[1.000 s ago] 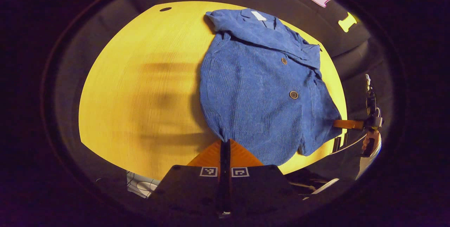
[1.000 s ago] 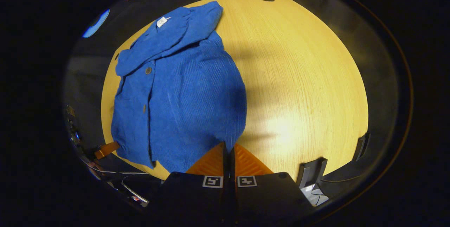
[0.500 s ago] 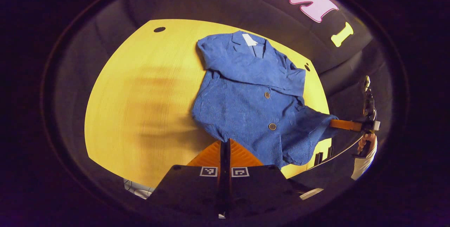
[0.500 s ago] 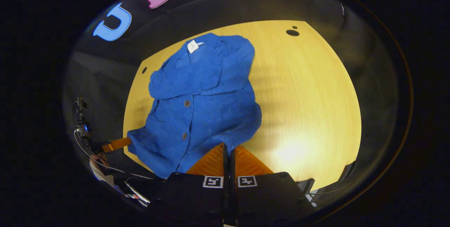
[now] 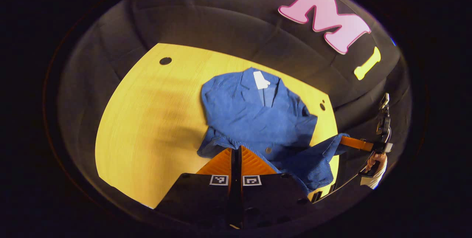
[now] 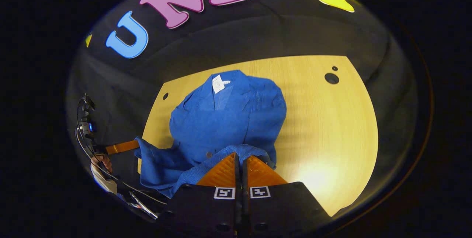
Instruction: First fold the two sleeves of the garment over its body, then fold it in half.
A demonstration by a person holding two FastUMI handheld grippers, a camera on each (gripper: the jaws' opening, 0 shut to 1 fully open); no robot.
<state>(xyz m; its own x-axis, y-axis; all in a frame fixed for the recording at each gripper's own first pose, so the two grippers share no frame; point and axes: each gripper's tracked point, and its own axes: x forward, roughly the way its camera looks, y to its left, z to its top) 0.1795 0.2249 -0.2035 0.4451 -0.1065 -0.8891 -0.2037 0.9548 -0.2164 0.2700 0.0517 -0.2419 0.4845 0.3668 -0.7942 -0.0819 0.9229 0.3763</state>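
Observation:
A blue corduroy jacket (image 5: 254,116) lies on the yellow table (image 5: 147,120), collar and white label (image 5: 261,80) at the far end, sleeves folded across the body. My left gripper (image 5: 236,148) is shut on the lifted hem near one corner. In the left gripper view the right gripper (image 5: 344,141) pinches the other hem corner, held up off the table. In the right gripper view the jacket (image 6: 228,120) has its hem raised by my right gripper (image 6: 240,154), which is shut on it. The left gripper (image 6: 127,145) holds the far corner there.
The table (image 6: 324,127) has bare wood beside the jacket and round holes (image 6: 331,78) near its far edge, one hole (image 5: 165,61) at the far left. A hand (image 5: 374,160) holds the right gripper, another hand (image 6: 101,162) the left. Black cloth wall stands behind the table.
Both grippers have risen and moved toward the collar with the hem pinched. The lower half of the jacket has come up off the table and bunches over the buttons.

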